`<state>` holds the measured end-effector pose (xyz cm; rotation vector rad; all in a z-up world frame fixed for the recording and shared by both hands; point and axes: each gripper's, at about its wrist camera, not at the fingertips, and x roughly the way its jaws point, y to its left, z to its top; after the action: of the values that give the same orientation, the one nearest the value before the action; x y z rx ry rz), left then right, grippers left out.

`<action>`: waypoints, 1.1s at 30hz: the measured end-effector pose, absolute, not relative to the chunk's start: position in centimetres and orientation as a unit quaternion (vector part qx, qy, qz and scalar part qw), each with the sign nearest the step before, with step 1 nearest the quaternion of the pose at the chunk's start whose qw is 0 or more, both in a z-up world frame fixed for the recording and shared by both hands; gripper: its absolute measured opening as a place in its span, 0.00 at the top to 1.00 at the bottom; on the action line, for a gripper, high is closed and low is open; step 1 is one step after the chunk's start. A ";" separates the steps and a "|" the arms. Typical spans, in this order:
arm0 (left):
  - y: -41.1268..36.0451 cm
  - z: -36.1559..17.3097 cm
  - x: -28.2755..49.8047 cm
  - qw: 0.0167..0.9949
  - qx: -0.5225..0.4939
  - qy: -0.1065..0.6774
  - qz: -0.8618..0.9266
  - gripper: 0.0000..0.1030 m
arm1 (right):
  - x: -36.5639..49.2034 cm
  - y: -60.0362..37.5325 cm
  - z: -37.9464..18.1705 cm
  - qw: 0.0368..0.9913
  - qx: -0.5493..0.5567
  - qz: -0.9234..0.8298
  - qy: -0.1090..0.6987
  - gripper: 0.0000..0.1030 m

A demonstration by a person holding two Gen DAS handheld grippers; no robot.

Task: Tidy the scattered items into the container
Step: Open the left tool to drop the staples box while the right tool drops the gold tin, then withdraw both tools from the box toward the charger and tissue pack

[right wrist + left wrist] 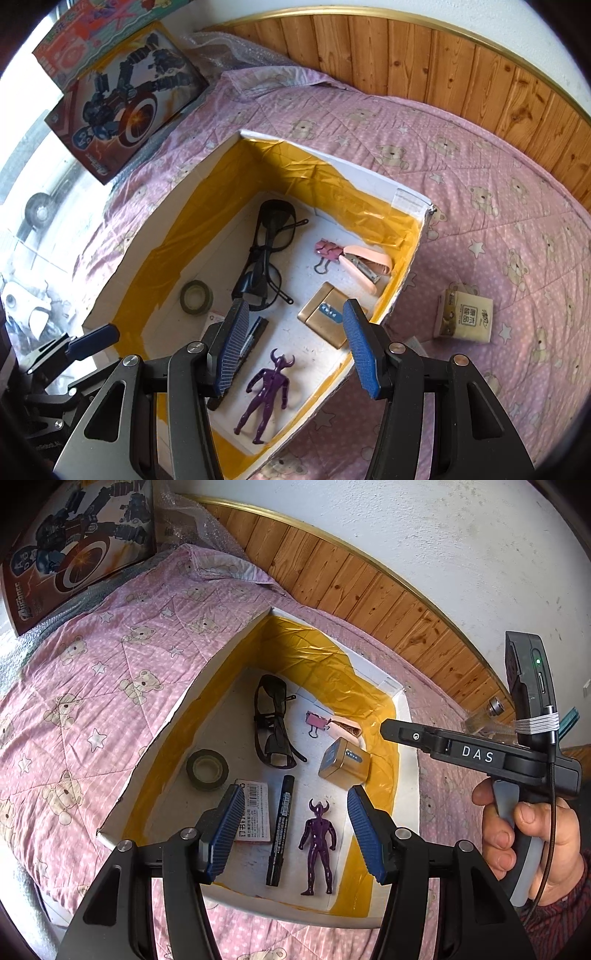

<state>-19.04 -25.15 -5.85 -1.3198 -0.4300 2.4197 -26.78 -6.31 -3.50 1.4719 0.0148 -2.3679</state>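
A white box (236,642) lined with yellow tape lies on the pink bedspread. Inside it lie black glasses (273,723), a tape roll (207,770), a marker (280,834), a purple figure (317,845), a gold tin (343,766), a binder clip (317,722) and a pink stapler (365,262). My left gripper (295,827) hovers open above the marker and figure, holding nothing. My right gripper (295,347) is open and empty over the box's near right corner, above the figure (267,391) and tin (327,317). A tissue pack (463,314) sits on the bedspread right of the box (410,199).
Toy boxes (122,103) lean at the far left end of the bed, with bubble wrap (192,520) behind them. A wood-panelled wall (424,51) runs along the far side. A hand (532,834) grips the right gripper's handle. The left gripper (92,338) shows at the lower left.
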 end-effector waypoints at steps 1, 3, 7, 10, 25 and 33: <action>-25.1 -5.7 -18.8 0.175 -0.464 -0.150 0.855 0.42 | -26.5 -6.5 -3.4 0.179 0.519 -0.836 0.007 0.45; -24.8 -5.3 -18.2 0.176 -0.461 -0.145 0.858 0.42 | -25.9 -6.6 -3.2 0.184 0.517 -0.836 0.009 0.45; -24.4 -4.3 -17.2 0.179 -0.451 -0.134 0.864 0.42 | -24.8 -6.5 -2.5 0.188 0.512 -0.838 0.011 0.45; -23.9 -3.5 -16.4 0.182 -0.444 -0.126 0.868 0.42 | -23.9 -6.0 -1.8 0.191 0.505 -0.842 0.009 0.45; -21.6 -0.8 -11.9 0.192 -0.417 -0.091 0.884 0.38 | -16.6 -4.3 1.1 0.235 0.459 -0.857 -0.010 0.45; -19.0 -1.1 -9.1 0.206 -0.408 -0.061 0.888 0.38 | -12.3 -0.3 0.8 0.233 0.436 -0.868 -0.047 0.45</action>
<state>-9.06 -18.99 -1.05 -1.1357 -0.1697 2.4738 -12.26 -0.34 0.81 1.1978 -0.1301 -2.3836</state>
